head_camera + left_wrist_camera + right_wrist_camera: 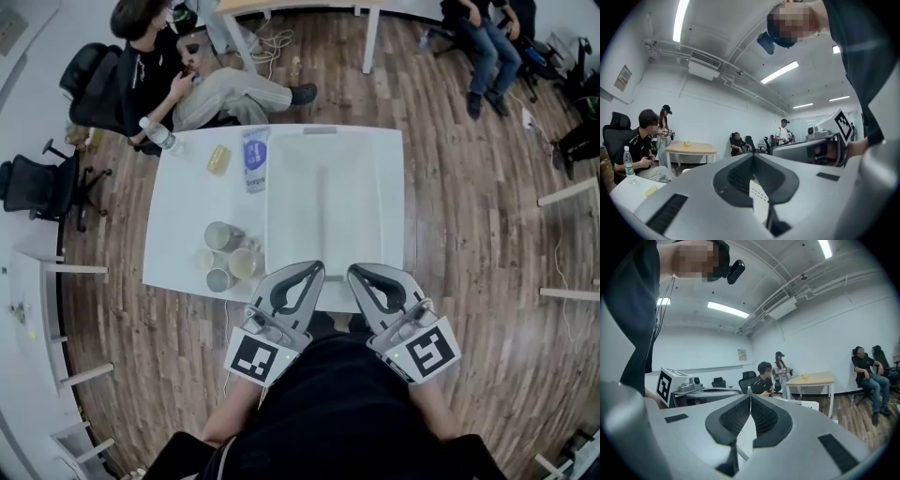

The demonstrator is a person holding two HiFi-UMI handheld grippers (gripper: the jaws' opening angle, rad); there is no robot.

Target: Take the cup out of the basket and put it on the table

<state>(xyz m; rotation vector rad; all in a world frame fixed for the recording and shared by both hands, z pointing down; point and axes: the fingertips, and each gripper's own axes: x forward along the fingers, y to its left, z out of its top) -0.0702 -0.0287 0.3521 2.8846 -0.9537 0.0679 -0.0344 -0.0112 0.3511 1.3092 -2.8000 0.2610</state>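
Seen from above, a white counter stands on a wooden floor. A large white rectangular basket takes up the middle and right of the counter.

Four cups stand in a tight cluster on the counter, just left of the basket's near left corner and outside it. Farther back on the left lie a blue-and-white packet, touching the basket's far left corner, and a small yellow item. A clear water bottle stands at the far left corner.

At the near edge of the counter, the left hand-held gripper and the right hand-held gripper sit side by side, close to the person's body, both pointing toward the basket. Each has its jaws pressed together with nothing between them. Neither touches the cups or the basket.

A person sits in an office chair beyond the counter's far left corner.
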